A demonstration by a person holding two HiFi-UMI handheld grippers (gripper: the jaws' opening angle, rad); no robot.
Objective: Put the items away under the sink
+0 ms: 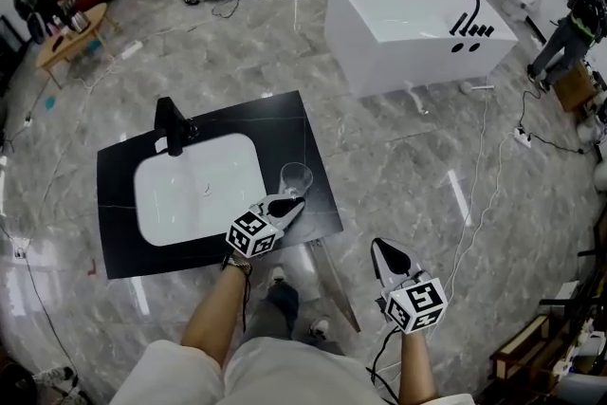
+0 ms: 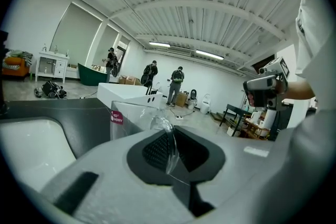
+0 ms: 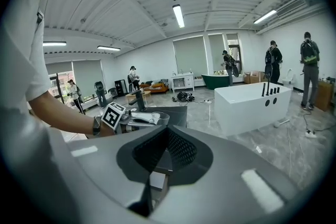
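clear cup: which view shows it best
Left gripper view: the clear cup is close, its rim pinched in the left gripper's jaws. Head view shows it small beside the sink; right gripper view, tiny and distant.

- Head view: steeply down from above onto black slab counter with white basin (image 1: 285, 123), centre left.
- Gripper views: low, near level, close behind own jaws.
- Shared by all: white rectangular bathtub (image 1: 408, 24).

A large showroom-like hall — white bathtub (image 1: 398, 62), sink counter (image 1: 294, 138) standing free on marble floor (image 1: 408, 156)
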